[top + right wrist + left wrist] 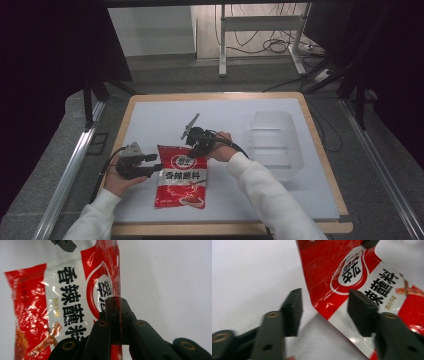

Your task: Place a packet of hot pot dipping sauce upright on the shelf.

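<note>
From the high view I see the red seasoning packet (pixel 182 176) lying on the white table mat (pixel 150 120), near its front edge; my left gripper (pixel 153 163) sits at the packet's left edge and my right gripper (pixel 196 148) comes down on its top right corner; the clear plastic bin (pixel 274 142) stands well apart to the right with nothing in it that I can see (I judge it the likely destination).

In the left gripper view the jaws stand wide, one pad (pixel 292 311) over bare mat and the other over the packet (pixel 352 275), whose edge lifts off the mat between them; nothing is pressed, so this side holds nothing.

In the right gripper view the jaws of that gripper (pixel 117 307) are pinched tight on the packet's (pixel 62 305) top edge, the film standing up thin between the pads; this grip looks secure to me.

So I judge the pick half done: the right side has its hold, the left has none, and the packet rests mostly on the mat; lifting and carrying it over are all left.
</note>
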`<state>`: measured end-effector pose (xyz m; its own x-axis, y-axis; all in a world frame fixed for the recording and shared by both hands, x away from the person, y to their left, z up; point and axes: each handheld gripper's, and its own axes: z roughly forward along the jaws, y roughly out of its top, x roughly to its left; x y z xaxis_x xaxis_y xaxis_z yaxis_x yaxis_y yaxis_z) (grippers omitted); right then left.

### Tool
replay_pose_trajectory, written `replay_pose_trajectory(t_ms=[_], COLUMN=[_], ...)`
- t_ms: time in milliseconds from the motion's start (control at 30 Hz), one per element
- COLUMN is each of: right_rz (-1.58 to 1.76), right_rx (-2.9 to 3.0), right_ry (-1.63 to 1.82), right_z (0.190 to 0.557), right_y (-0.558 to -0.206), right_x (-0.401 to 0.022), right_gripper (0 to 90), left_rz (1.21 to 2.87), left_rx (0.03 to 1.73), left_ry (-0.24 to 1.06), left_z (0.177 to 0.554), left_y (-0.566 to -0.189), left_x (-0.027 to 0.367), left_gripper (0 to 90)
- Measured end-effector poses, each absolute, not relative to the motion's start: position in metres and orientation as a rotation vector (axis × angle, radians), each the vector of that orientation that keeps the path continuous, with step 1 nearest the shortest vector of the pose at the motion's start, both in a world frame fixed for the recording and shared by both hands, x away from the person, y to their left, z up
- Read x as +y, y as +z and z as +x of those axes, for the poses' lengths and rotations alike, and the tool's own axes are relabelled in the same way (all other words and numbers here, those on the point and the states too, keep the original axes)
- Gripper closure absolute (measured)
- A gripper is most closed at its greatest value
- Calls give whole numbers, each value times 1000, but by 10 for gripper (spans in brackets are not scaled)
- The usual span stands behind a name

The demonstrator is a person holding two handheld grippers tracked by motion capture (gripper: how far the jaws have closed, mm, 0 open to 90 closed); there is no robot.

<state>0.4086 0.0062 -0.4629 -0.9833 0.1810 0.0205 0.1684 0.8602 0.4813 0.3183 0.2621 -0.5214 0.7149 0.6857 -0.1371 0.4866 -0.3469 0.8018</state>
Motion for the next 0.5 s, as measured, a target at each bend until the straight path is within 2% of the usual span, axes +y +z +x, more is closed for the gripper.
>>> replay_pose_trajectory(t_ms=[33, 300, 500], right_rz=[297, 297, 224], right_rx=[2992, 2965, 2935], right_ry=[788, 879, 944], right_z=[407, 399, 378], right_y=[-457, -433, -397], right_x=[3, -8, -10], right_gripper=[885, 885, 885], left_rz=[2000, 1981, 1960], left_rx=[908, 935, 940], left_ry=[270, 299, 319], left_z=[317, 305, 302], left_y=[-521, -523, -523], left_x=[264, 276, 281], left_gripper=[394, 381, 343])
